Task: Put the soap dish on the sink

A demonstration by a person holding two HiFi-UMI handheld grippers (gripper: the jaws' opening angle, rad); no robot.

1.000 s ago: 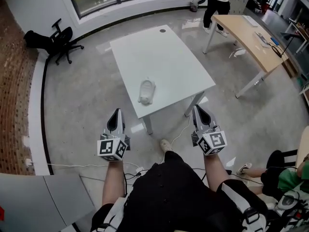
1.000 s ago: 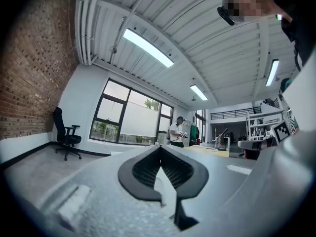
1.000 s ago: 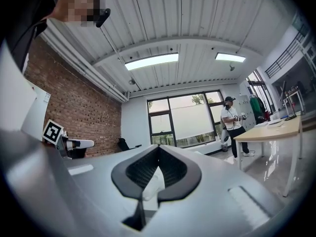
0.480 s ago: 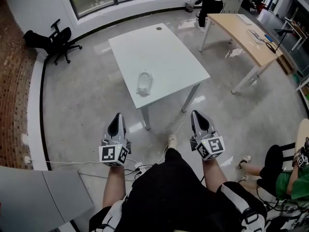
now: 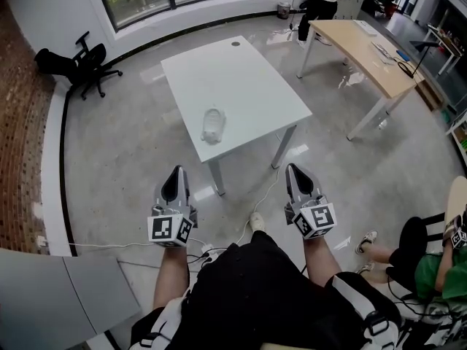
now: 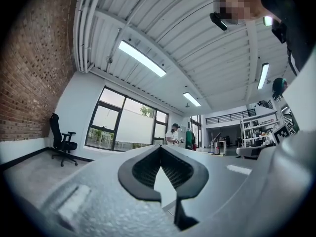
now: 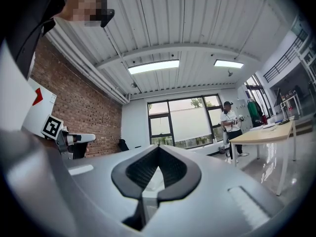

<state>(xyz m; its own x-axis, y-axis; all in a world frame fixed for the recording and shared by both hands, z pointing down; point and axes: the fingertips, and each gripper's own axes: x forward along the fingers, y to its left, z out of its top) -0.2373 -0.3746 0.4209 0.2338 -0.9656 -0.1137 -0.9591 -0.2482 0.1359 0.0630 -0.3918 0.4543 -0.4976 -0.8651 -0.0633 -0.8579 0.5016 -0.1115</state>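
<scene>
Left gripper (image 5: pixel 174 175) clenched, nothing held. Right gripper (image 5: pixel 295 172) seen closed too, empty. Pale object, probably soap dish (image 5: pixel 212 125), laid on table (image 5: pixel 241 71), well apart from both grippers.

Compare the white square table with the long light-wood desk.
The white square table has a plain white top; the long light-wood desk has a tan one. The table carries one pale soap dish near its front edge; the desk carries several small scattered items. The table stands mid-floor; the desk farther off, at the right. Both have white legs.
</scene>
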